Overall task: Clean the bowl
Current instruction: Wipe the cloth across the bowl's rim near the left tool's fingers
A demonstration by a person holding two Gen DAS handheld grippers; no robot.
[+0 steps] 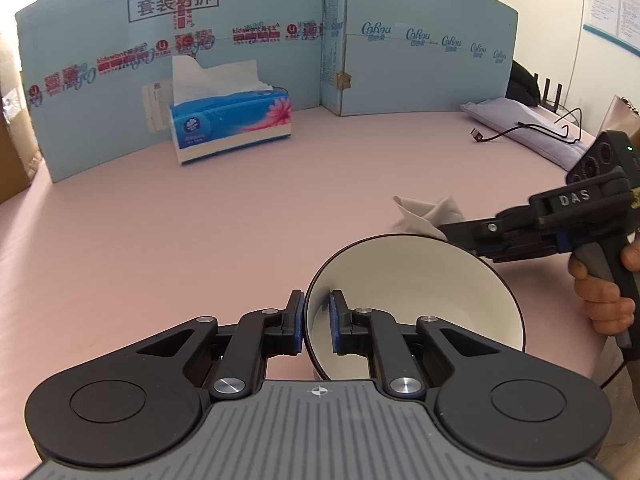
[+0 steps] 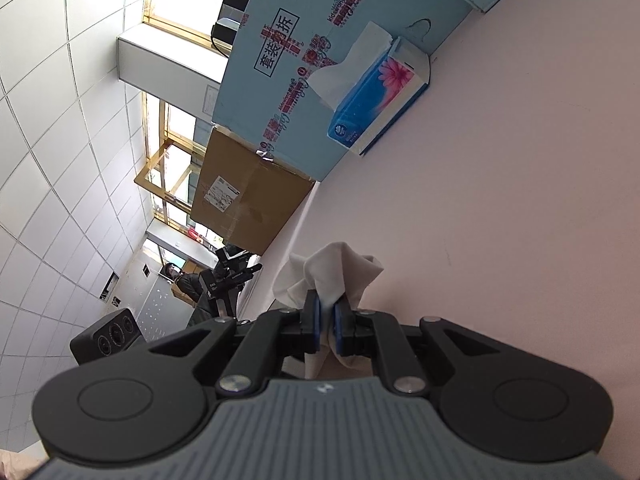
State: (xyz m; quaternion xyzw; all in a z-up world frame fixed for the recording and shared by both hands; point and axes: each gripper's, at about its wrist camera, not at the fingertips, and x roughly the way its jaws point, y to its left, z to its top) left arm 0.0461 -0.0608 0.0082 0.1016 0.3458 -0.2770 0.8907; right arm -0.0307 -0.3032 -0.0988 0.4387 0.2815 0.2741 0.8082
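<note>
Holding tilted white dark-rimmed ceramic bowl clamped in left claw, crumpled white tissue pinched in right claw; next, probably wiping inside.

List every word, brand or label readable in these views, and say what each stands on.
"DAS": on the body of the right gripper.
"CoRou": repeated along the blue cardboard screen, its right panel.
"kidswant": on the red-printed tape across the screen's left panel.
"套装" and "拆": in the black box at the top of that panel; the middle character is covered by tape.
Tissue box: logo text too small to read.
Wall notices: blurred, unreadable.
</note>
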